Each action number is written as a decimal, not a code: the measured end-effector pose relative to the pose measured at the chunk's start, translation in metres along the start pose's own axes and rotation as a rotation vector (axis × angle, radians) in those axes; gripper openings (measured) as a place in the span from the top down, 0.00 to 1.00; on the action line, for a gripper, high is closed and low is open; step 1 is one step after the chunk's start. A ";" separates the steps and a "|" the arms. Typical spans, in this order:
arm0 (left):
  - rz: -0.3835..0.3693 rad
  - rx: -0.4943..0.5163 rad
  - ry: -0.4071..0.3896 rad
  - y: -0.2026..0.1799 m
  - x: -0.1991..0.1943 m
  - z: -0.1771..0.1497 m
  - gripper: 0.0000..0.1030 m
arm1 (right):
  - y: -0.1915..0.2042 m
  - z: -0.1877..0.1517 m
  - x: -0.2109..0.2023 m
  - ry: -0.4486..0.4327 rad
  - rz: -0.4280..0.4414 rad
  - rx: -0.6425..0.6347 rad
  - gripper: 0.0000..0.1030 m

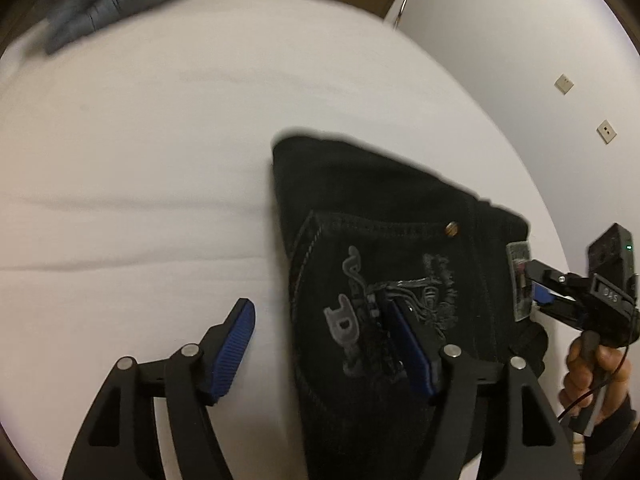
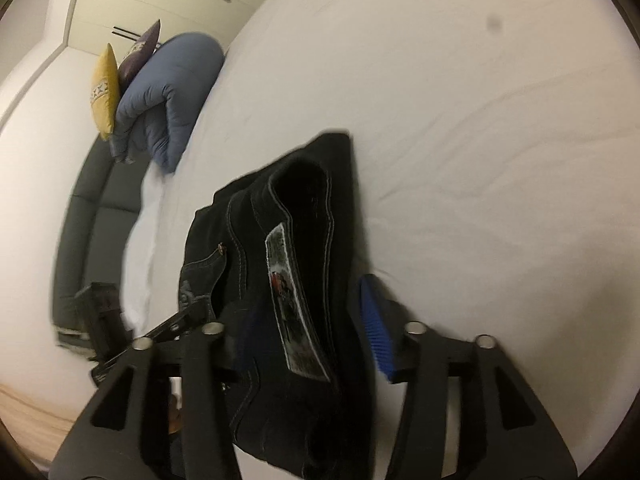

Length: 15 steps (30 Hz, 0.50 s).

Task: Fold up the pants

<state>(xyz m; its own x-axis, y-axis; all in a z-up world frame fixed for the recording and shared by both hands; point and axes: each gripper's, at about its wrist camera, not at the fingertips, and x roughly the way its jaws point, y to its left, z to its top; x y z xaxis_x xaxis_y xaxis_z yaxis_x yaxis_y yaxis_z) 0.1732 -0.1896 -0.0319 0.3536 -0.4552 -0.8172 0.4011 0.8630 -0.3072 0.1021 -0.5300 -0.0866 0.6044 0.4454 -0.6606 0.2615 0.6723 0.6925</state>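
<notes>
Black jeans [image 1: 384,240]: lying folded near the bed [image 1: 140,160] edge, waistband toward the right gripper [image 1: 538,294].
Left gripper [image 1: 326,348]: hovering spread over the pocket, gripping nothing.
Right gripper: jaws parted, seemingly straddling the waistband patch [image 2: 296,304], not pinching.

Left claw [image 1: 324,344] jaws apart; right claw [image 2: 308,328] jaws apart
</notes>
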 end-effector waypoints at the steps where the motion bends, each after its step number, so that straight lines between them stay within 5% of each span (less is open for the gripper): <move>1: 0.026 0.020 -0.066 -0.004 -0.019 -0.002 0.20 | 0.007 -0.004 -0.011 -0.037 -0.026 -0.023 0.46; 4: 0.138 0.113 -0.300 -0.033 -0.080 -0.015 0.00 | 0.040 -0.016 -0.056 -0.185 -0.111 -0.146 0.45; 7: 0.302 0.237 -0.538 -0.066 -0.140 -0.035 0.00 | 0.089 -0.037 -0.108 -0.378 -0.216 -0.301 0.38; 9: 0.368 0.276 -0.643 -0.079 -0.178 -0.049 0.00 | 0.124 -0.054 -0.142 -0.532 -0.287 -0.412 0.24; 12: 0.384 0.245 -0.725 -0.090 -0.231 -0.059 0.00 | 0.169 -0.094 -0.193 -0.785 -0.343 -0.562 0.00; 15: 0.364 0.235 -0.783 -0.092 -0.271 -0.076 0.00 | 0.208 -0.130 -0.227 -0.941 -0.424 -0.667 0.00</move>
<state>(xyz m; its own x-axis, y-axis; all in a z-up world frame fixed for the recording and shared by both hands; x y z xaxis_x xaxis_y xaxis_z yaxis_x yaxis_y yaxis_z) -0.0241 -0.1292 0.1807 0.9337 -0.2557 -0.2507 0.2842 0.9550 0.0845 -0.0785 -0.4139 0.1697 0.9447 -0.2967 -0.1395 0.3006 0.9537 0.0074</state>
